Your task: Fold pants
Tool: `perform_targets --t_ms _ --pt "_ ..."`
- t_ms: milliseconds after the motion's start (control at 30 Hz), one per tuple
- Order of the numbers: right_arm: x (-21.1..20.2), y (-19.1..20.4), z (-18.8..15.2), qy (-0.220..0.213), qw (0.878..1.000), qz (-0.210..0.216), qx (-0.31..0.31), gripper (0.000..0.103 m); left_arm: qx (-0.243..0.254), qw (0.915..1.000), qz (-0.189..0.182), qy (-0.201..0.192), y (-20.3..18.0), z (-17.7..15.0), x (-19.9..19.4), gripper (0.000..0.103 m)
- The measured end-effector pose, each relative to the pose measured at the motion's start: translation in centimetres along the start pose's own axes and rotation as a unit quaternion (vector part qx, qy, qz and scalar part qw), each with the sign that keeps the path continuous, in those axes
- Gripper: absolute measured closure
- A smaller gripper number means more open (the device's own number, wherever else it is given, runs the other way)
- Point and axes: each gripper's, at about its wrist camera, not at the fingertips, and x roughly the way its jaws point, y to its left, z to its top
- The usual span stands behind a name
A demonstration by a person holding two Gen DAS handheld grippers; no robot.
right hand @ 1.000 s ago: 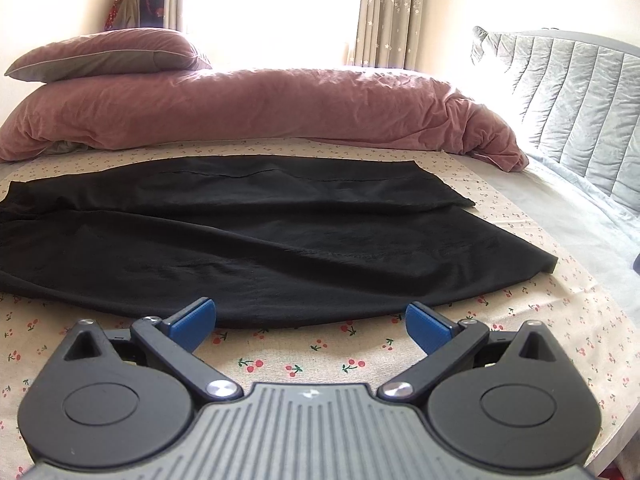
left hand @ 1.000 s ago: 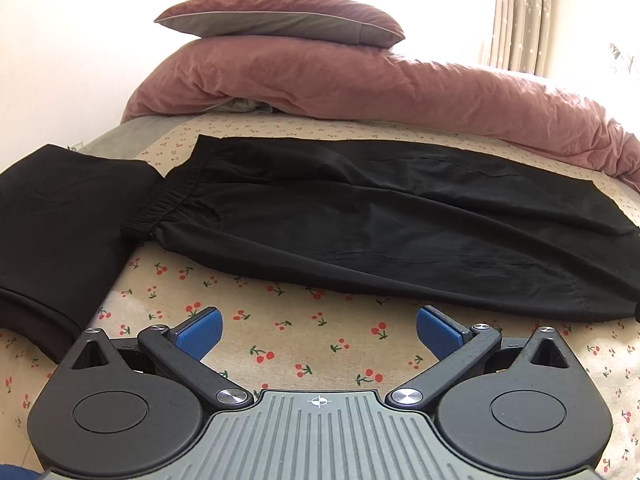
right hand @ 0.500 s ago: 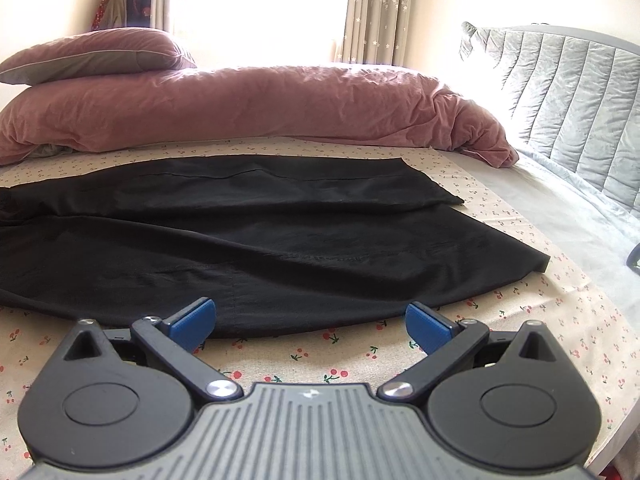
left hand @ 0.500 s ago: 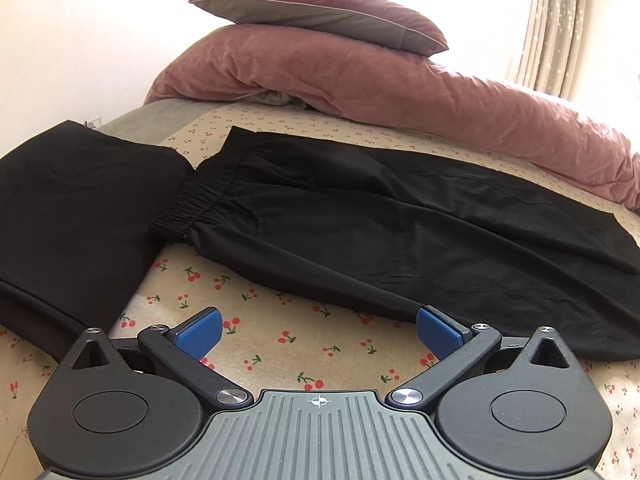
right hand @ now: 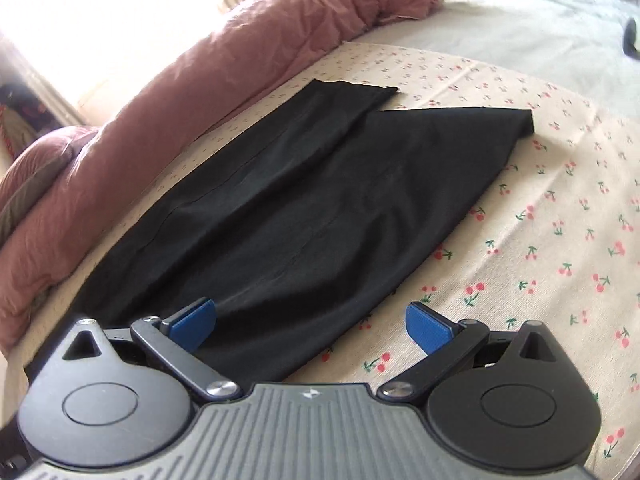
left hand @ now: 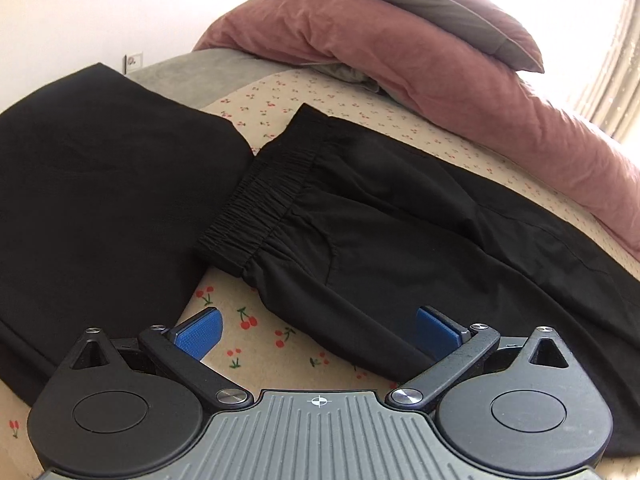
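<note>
Now left tongs (left hand: 318,330) spread, low over pants (left hand: 400,240) waistband.

No readable words, brands or numbers are showing anywhere; only a small crosshair mark is sitting on the left tool (left hand: 318,330) body, and a tiny diamond emblem on the right tool (right hand: 310,322) body
</note>
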Motion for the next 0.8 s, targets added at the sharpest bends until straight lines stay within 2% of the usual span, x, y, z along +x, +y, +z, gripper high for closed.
perform_targets --t_ms 100,133,167,200,233,267,300,367,400,433,467,600,633,700,733,767,800 --pt "1.5 -3.3 4.3 0.000 0.996 -0.021 0.083 0.000 -0.031 0.9994 0.003 0.015 0.4 1.3 2.3 0.006" --pt "1.9 -4.3 5.3 -0.002 0.994 -0.033 0.104 0.000 -0.039 0.9991 0.006 0.019 0.5 1.3 3.1 0.014" --pt "2.5 -5.4 6.4 -0.005 0.991 -0.048 0.128 0.000 -0.043 0.9988 0.012 0.019 0.6 1.3 3.9 0.029" --pt "3.1 -6.8 7.3 -0.013 0.986 -0.066 0.149 0.000 -0.044 0.9986 0.023 0.021 0.7 1.1 4.8 0.037" --pt "3.4 -7.6 7.8 -0.020 0.984 -0.082 0.159 0.000 -0.043 0.9983 0.031 0.024 0.8 0.9 5.5 0.054" --pt "4.0 -8.8 8.2 -0.028 0.980 -0.104 0.169 0.000 -0.040 0.9982 0.039 0.022 0.9 0.7 6.0 0.063" --pt "4.5 -9.7 8.4 -0.028 0.978 -0.113 0.174 0.000 -0.036 0.9985 0.039 0.011 1.0 0.6 6.0 0.067" --pt "5.2 -11.6 8.8 -0.024 0.977 -0.090 0.192 0.002 -0.041 0.9990 0.015 0.002 1.2 1.2 5.8 0.088" --pt "5.1 -12.1 9.0 -0.031 0.976 -0.077 0.200 0.002 -0.050 0.9987 0.001 -0.004 1.5 1.5 5.7 0.090" --pt "4.9 -12.5 9.4 -0.046 0.975 -0.056 0.212 0.009 -0.057 0.9983 -0.006 -0.011 1.6 1.6 5.5 0.094" --pt "4.8 -12.9 9.8 -0.052 0.974 -0.040 0.218 0.021 -0.059 0.9981 -0.009 -0.015 1.7 1.7 5.3 0.098" --pt "6.4 -14.0 10.7 -0.056 0.972 -0.015 0.230 0.041 -0.055 0.9964 0.001 -0.064 1.9 2.3 2.9 0.099" --pt "6.8 -14.3 10.8 -0.055 0.970 -0.009 0.237 0.049 -0.048 0.9954 0.005 -0.082 1.9 2.4 2.1 0.099" --pt "7.1 -14.7 11.2 -0.058 0.967 0.014 0.249 0.056 -0.023 0.9927 0.024 -0.116 1.7 2.8 0.9 0.099" --pt "7.1 -14.6 11.3 -0.064 0.967 0.024 0.246 0.066 -0.017 0.9919 0.031 -0.122 1.7 2.8 0.6 0.099" --pt "6.9 -14.1 11.5 -0.075 0.970 0.030 0.231 0.091 -0.011 0.9919 0.038 -0.120 1.7 2.7 0.6 0.100" --pt "6.5 -13.3 11.8 -0.084 0.974 0.025 0.208 0.097 -0.003 0.9927 0.041 -0.113 1.6 2.5 0.7 0.100"
